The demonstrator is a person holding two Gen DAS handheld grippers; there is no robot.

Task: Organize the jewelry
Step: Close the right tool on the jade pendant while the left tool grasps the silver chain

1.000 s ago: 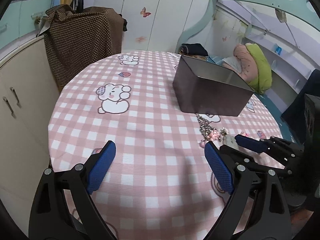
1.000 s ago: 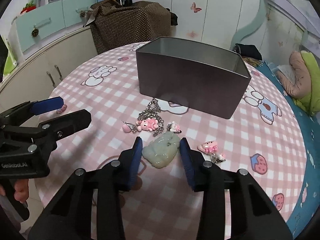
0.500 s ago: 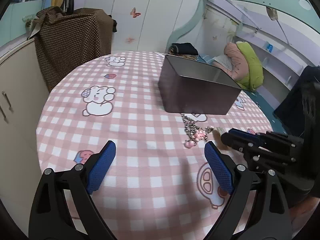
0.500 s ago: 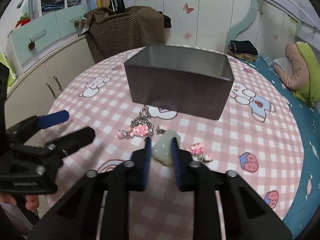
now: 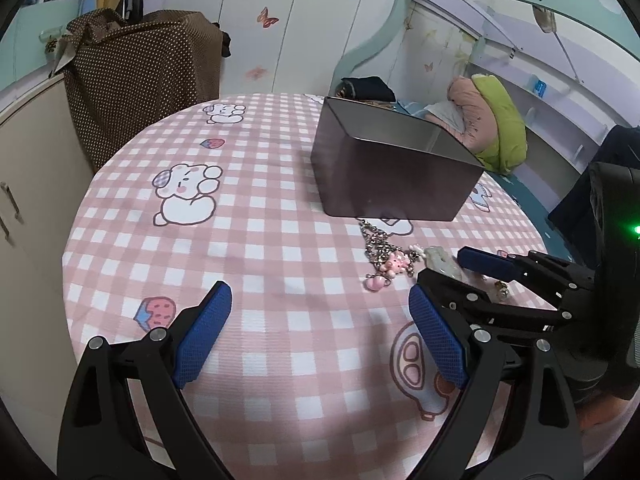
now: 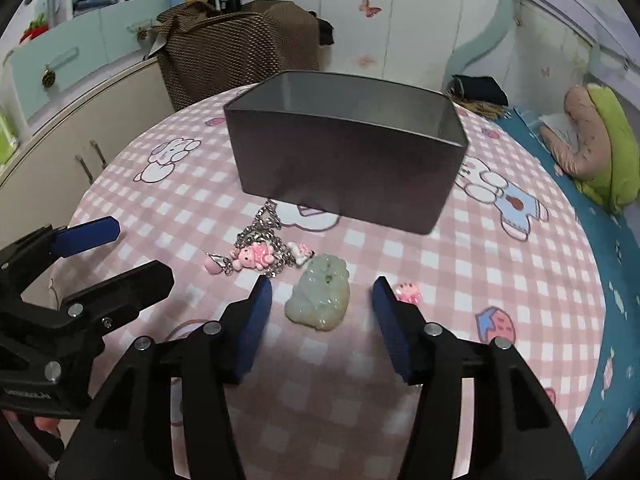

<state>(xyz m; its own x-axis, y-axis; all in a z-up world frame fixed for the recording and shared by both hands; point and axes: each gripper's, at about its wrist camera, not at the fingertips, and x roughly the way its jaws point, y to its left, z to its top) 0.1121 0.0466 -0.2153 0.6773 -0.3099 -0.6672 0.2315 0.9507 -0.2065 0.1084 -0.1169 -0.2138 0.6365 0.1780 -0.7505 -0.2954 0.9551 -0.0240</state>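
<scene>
Right gripper [image 6: 322,300] jaws just reopened, straddling jade pendant [image 6: 320,298] lying flat on surface [image 6: 480,264], pads clear; left gripper [image 5: 320,322] wide, empty; risk: pads skid off thin pendant, knocking chain [image 6: 262,232]

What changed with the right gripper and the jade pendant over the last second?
The right gripper closed on the pale green jade pendant half a second ago; its jaws have just been opening, and the pendant lies free between them on the tablecloth. The left gripper stayed open; the grey box stayed put.
</scene>
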